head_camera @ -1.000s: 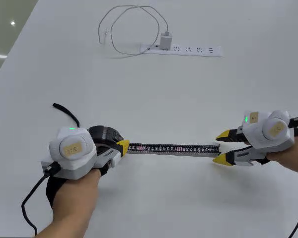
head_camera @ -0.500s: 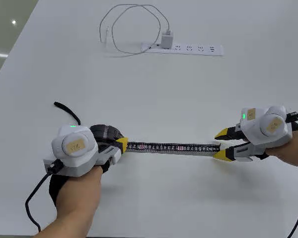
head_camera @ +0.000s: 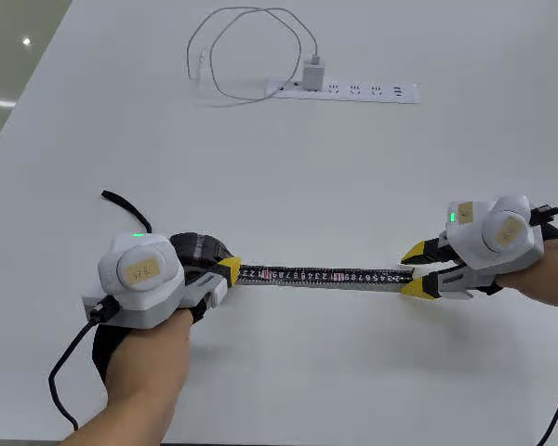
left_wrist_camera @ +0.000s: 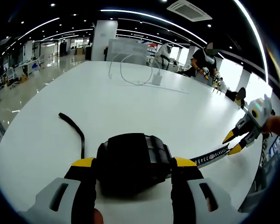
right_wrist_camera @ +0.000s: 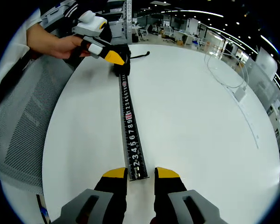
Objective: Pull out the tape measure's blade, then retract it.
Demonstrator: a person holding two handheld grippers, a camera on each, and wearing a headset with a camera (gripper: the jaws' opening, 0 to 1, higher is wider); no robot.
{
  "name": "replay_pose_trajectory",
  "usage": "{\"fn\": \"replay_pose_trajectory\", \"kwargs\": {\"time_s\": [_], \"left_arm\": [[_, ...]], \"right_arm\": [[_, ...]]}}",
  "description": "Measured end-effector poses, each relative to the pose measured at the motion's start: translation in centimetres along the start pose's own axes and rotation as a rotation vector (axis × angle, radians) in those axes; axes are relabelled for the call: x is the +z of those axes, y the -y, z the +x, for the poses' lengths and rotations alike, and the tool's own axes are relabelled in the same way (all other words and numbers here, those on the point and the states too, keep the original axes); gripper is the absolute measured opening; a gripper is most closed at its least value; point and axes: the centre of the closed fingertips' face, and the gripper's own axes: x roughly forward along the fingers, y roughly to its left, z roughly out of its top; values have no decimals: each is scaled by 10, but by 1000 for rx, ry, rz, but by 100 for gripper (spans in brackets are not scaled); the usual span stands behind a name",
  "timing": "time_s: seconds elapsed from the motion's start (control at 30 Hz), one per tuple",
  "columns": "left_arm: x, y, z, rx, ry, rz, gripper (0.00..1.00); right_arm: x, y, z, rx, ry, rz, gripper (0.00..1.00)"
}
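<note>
Left gripper [left_wrist_camera: 134, 162] of mine is clamped on the black tape measure [head_camera: 200, 251], which sits on the white table [head_camera: 353, 186] with its strap [head_camera: 126, 209] lying behind it. From its case the blade [head_camera: 325, 276] lies drawn out flat towards my right gripper [right_wrist_camera: 141, 175], whose jaws stand apart astride the blade's tip. The tip seems to brush one jaw only, though I can't be sure. Farther off, a charger [head_camera: 312, 72] sits plugged into a power strip [head_camera: 353, 92].
</note>
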Motion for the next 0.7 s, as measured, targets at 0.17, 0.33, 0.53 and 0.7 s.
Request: {"fn": "replay_pose_trajectory", "kwargs": {"time_s": [0.17, 0.33, 0.53, 0.7], "left_arm": [[0, 0, 0, -2, -1, -3, 61], [-1, 0, 0, -3, -2, -3, 61], [-1, 0, 0, -3, -3, -4, 61], [-1, 0, 0, -1, -4, -7, 61]], "right_arm": [[-2, 0, 0, 16, -17, -14, 16], [-5, -1, 0, 36, -39, -37, 14], [-7, -2, 2, 52, -64, -72, 13], [-6, -2, 1, 50, -71, -83, 12]]}}
